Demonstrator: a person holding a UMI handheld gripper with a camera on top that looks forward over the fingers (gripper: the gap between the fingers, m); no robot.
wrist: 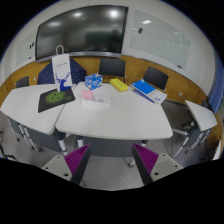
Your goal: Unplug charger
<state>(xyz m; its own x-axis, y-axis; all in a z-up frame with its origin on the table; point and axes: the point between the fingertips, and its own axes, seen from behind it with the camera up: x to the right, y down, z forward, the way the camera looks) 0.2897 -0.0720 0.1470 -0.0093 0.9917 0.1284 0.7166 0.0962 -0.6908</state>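
My gripper (112,152) is held high and well back from a group of white tables (115,118). Its two fingers are wide apart, with the magenta pads (79,158) showing at either side and only grey carpet between them. No charger or socket can be made out from here. Small things lie on the far part of the tables: a pink and white item (88,95), a blue box (93,81), a yellow item (120,85) and a blue book (148,91).
A black mat (55,101) lies on the left table, with a white paper bag (62,70) behind it. Dark chairs (113,67) stand at the far side. A dark screen (85,30) and a whiteboard (158,38) hang on the back wall.
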